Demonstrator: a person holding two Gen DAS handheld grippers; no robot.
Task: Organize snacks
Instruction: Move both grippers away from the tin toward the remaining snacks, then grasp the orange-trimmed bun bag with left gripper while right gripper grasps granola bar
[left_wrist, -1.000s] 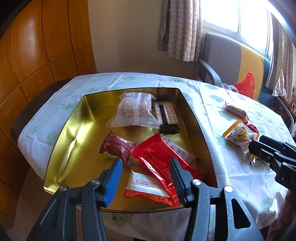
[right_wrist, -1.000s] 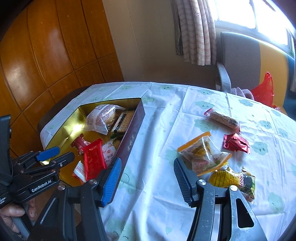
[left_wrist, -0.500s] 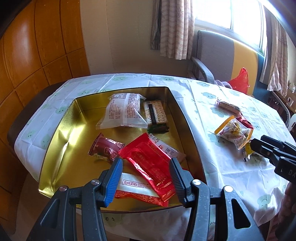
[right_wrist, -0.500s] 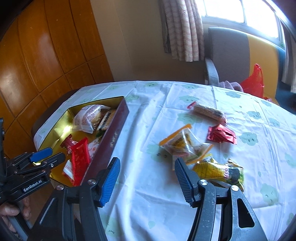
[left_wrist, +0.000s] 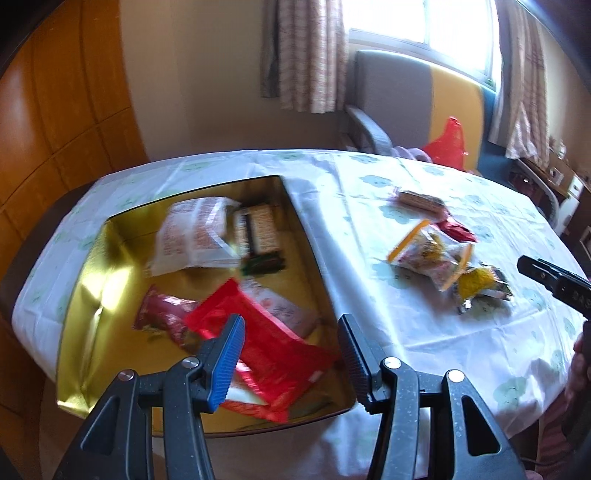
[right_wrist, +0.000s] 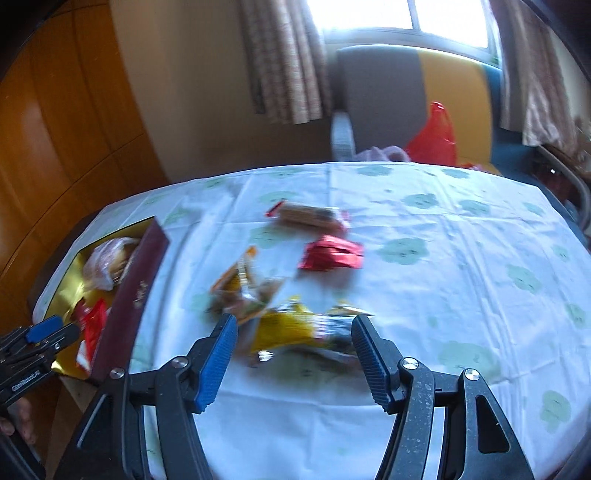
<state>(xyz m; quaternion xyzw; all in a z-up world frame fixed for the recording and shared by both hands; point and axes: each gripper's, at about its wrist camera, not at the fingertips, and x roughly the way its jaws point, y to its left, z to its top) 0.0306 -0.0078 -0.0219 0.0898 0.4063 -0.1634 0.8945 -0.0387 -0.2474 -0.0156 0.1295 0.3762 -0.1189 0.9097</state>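
Snacks, partly organized: several packets are already laid in the gold tin (left_wrist: 110, 258) at the left; four are left on the surface (right_wrist: 443, 295), the yellow packet (right_wrist: 288, 326) nearest the spread, empty right hand-held gripper (right_wrist: 291, 354); left hand-held gripper (left_wrist: 291, 350) likewise spread.

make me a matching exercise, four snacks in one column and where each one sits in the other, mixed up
Things:
1. large white snack bag
2. long biscuit bar in clear wrapper
3. yellow crinkled packet
4. small red foil packet

Places:
A. on the tablecloth between the open right gripper fingers
B. inside the gold tin
C. on the tablecloth farthest toward the window
D. on the tablecloth just in front of the biscuit bar

Pairs: 1-B, 2-C, 3-A, 4-D
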